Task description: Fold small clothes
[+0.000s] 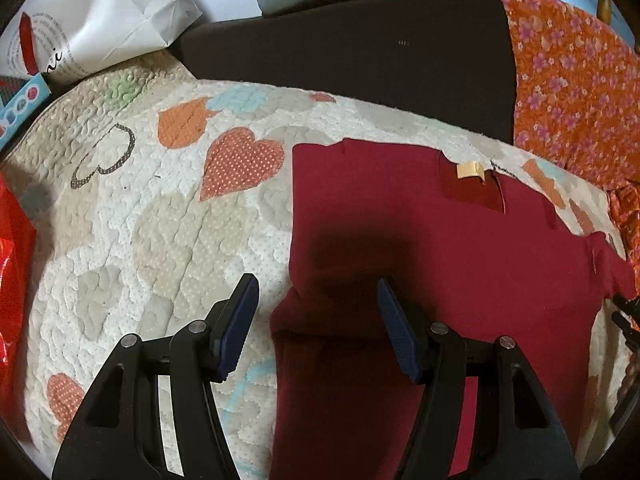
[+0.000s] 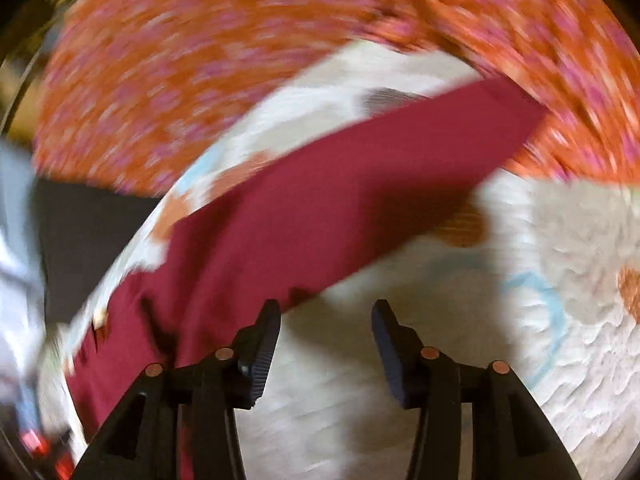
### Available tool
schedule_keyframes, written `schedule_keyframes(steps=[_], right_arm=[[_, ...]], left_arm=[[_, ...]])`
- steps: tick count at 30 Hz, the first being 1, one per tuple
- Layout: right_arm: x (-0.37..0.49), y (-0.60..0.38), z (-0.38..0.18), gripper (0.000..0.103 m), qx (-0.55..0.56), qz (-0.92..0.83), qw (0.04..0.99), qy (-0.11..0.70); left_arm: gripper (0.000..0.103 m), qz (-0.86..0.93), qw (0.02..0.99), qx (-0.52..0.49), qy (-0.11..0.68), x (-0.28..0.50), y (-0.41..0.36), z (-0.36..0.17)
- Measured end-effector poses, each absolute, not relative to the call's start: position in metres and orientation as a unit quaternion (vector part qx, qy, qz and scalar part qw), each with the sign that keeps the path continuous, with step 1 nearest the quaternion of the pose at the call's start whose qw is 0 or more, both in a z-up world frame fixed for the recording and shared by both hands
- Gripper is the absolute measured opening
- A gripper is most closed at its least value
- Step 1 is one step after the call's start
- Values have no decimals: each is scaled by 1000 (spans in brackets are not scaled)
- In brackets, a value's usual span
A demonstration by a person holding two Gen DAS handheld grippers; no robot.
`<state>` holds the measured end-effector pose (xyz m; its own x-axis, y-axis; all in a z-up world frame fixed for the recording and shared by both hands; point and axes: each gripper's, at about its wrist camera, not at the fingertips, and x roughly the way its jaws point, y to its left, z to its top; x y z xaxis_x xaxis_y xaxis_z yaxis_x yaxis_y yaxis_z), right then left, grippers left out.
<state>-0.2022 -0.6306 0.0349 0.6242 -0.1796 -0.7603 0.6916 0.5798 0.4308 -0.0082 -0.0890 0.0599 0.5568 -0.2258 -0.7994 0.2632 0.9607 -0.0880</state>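
Both hand-held grippers, left (image 1: 316, 300) and right (image 2: 326, 322), are spread, empty. Garment (image 1: 420, 264) lies flat on quilt (image 1: 152, 220): soft, light, limp. Pinch a hem corner.

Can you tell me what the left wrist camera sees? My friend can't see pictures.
An open left gripper hovers over the edge of a dark red garment lying flat on a heart-patterned quilt. Orange flowered fabric lies to the right.
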Motion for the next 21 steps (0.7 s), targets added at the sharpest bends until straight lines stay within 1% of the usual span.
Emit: schedule_keyframes(steps=[5, 9, 10, 11, 12, 13, 14, 17, 18, 21], right_arm=[[-238, -693, 24, 46, 466, -309, 793, 243], [-237, -723, 17, 46, 501, -306, 786, 192], [-234, -729, 19, 42, 499, -304, 790, 188], [-229, -733, 21, 24, 491, -299, 794, 197], [-225, -736, 23, 13, 486, -292, 798, 207], [-222, -740, 29, 9, 482, -276, 804, 213], [-223, -740, 38, 8, 474, -268, 813, 205], [-233, -717, 106, 7, 364, -277, 873, 168], [-235, -709, 123, 7, 344, -268, 886, 158], [-227, -657, 192, 7, 275, -192, 933, 127]], left_arm=[[62, -126, 867, 10, 482, -3, -87, 46], [62, -121, 872, 6, 475, -2, -86, 48], [62, -120, 875, 10, 470, -2, -86, 50], [62, -119, 876, 12, 467, -1, -87, 51], [62, -119, 877, 15, 466, -1, -87, 51], [62, -118, 876, 16, 468, -1, -86, 51], [62, -119, 874, 14, 471, 0, -86, 50], [62, -120, 871, 1, 475, 1, -81, 52], [62, -120, 874, -8, 470, 0, -78, 57], [62, -119, 885, -36, 449, -1, -65, 73]])
